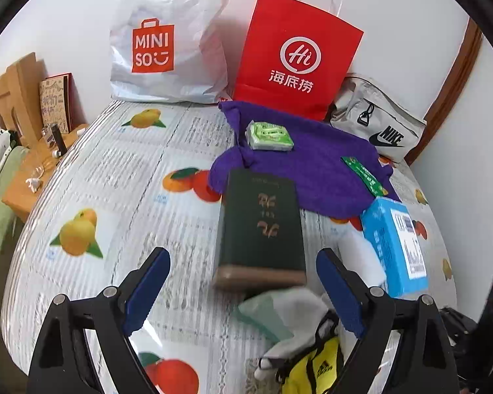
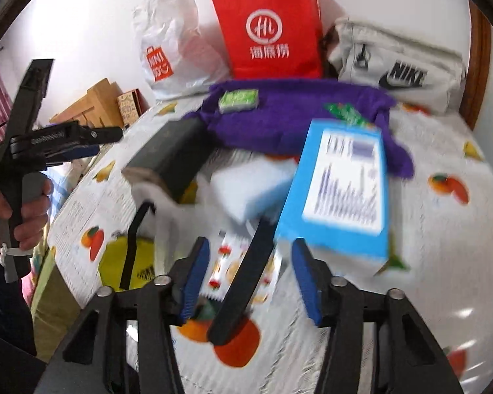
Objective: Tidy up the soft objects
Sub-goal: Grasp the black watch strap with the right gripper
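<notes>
1. One purple knitted cloth (image 1: 315, 164) lies spread on the far half of the fruit-printed tabletop (image 1: 115, 180), its back edge touching the one red paper carrier bag (image 1: 295, 55).
2. On the cloth sit one green wrapped packet (image 1: 269, 135) and one narrow green sachet (image 1: 364, 175), well apart.
3. One dark green hardback book (image 1: 263, 226) lies with its far end over the cloth's near edge; one light blue carton (image 1: 394, 246) lies just right of it.
4. One yellow-and-black drawstring bag (image 1: 315, 364) and one white soft bundle (image 1: 295, 305) lie at the near edge.
5. Against the wall stand one white plastic shopping bag (image 1: 167, 42) and one grey waist pouch (image 1: 378, 121).
6. The left gripper (image 1: 243, 292) has its fingers spread wide, holding nothing, either side of the book's near end.
7. The right gripper (image 2: 249, 279) has its fingers open and empty; a black strap (image 2: 243, 279) runs between them, though blur hides whether it touches them.
8. The tabletop's left half is bare; the right half is crowded to the carton.
</notes>
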### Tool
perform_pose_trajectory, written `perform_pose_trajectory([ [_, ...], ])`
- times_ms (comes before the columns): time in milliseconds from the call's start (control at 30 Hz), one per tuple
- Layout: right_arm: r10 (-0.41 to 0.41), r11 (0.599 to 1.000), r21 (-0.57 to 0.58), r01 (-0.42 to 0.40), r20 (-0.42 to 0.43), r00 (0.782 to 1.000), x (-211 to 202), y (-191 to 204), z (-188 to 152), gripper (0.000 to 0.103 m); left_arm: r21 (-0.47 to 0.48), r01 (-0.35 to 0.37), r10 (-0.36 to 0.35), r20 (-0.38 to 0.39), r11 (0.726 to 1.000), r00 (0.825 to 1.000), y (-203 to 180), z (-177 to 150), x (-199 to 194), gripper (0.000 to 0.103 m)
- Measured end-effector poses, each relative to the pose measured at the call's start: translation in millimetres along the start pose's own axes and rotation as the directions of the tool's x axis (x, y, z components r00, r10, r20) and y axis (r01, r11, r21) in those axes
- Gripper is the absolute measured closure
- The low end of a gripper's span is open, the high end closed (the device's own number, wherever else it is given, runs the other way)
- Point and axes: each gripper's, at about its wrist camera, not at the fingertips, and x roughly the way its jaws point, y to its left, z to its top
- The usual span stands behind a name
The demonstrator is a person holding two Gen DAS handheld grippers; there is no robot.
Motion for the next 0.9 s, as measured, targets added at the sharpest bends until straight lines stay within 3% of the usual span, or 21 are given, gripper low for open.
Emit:
perform_pose_trajectory([
  [367,0.016,0.999,0.046,-0.012,-0.081,0.997,42.7,2.0,-20.4,0.064,-0.019,0.017,-0.018,-0.044,1.000,0.999,11.4,-30.1,13.7,0.012],
  [433,0.016,0.999,0.045,-0.012,-0.073,0.997,45.5,3.9,-19.4,0.078,-0.028,0.025,-0.027,-0.053,0.999,0.998,13.5,-33.1,15.7,0.012],
  [500,0.014,0.999,0.030,-0.012,-0.070,0.997,48.1,7.3,-18.7,0.079,-0.028,0.027,-0.028,-0.059,0.999,0.998,14.0,-36.3,16.4,0.012],
  [900,-0.012,1.000,0.022,0.012,-0.024,1.000,12.1,4.9,-23.6,0.081,0.001,0.041,-0.040,-0.061,0.999,0.997,9.9,-59.1,-2.9,0.012],
])
